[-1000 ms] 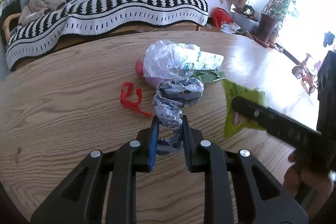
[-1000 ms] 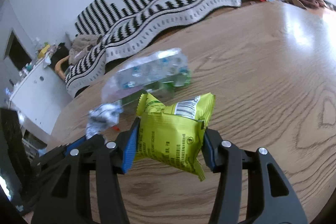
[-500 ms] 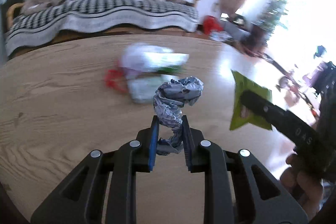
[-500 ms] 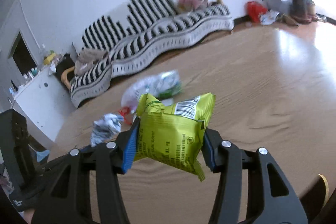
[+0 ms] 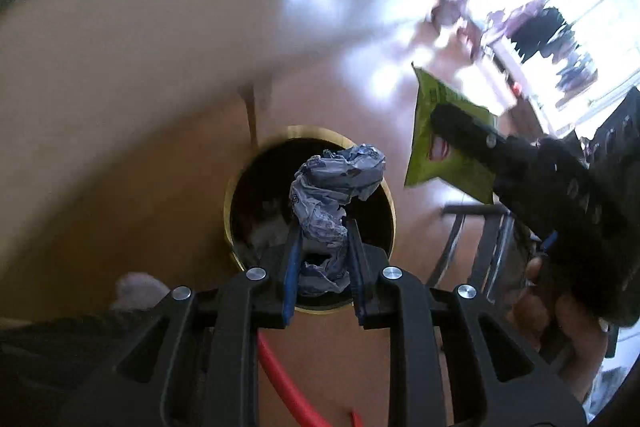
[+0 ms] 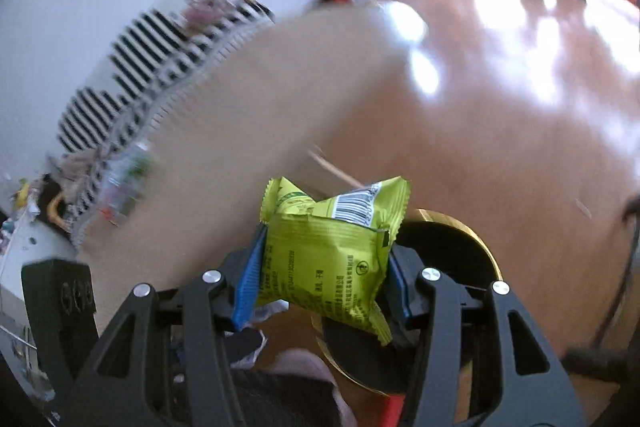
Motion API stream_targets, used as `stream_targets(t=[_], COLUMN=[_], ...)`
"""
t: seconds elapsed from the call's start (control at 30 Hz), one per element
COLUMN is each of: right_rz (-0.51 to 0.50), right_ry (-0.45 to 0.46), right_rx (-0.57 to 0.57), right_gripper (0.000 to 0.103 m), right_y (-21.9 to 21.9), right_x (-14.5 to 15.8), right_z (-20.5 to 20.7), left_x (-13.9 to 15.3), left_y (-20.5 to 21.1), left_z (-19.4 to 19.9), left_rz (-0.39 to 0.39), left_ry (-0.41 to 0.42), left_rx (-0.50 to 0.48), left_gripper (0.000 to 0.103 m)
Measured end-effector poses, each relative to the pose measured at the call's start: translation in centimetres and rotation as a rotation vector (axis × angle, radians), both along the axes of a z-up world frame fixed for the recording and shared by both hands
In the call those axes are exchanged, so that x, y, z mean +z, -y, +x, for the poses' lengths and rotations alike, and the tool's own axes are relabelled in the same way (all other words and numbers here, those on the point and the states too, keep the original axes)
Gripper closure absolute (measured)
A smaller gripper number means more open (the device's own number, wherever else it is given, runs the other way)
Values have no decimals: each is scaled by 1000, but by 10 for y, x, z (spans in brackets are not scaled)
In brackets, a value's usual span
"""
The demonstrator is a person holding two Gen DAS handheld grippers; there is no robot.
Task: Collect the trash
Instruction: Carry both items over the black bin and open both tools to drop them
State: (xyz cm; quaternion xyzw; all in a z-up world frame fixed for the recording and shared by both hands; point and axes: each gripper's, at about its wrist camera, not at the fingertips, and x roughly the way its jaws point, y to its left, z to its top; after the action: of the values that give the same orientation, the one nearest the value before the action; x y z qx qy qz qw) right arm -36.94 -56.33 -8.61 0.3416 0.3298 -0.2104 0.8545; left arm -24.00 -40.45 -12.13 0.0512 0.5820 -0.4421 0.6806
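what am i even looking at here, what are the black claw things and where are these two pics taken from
There is no robot. A person holds a two-finger gripper in each hand, and each gripper carries a fisheye camera looking along its fingers, so each picture shows one claw from behind.

In the left wrist view, the left gripper is shut on a crumpled blue-and-white wrapper, held above a round bin with a gold rim standing on the floor. The person's other hand shows at the right edge.

In the right wrist view, the right gripper is shut on a yellow-green snack packet, with the same bin partly hidden behind it. The wooden table and a striped sofa are blurred behind.
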Motion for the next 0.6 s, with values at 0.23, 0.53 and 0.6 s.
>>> stream_targets(t=[0.23, 0.53, 0.6], right_rz=[67, 131, 136], right_ry=[-128, -150, -124], right_rx=[-32, -45, -71], right_gripper=[51, 23, 6], right_y=[22, 34, 39], right_x=[-62, -74, -69], right_z=[-17, -4, -4], left_x=[-29, -40, -43], left_y=[26, 37, 34], left_z=[-11, -14, -10], left_rz=[77, 121, 121], left_ry=[-12, -24, -41], left_rx=[-71, -87, -53], left_gripper=[82, 29, 6])
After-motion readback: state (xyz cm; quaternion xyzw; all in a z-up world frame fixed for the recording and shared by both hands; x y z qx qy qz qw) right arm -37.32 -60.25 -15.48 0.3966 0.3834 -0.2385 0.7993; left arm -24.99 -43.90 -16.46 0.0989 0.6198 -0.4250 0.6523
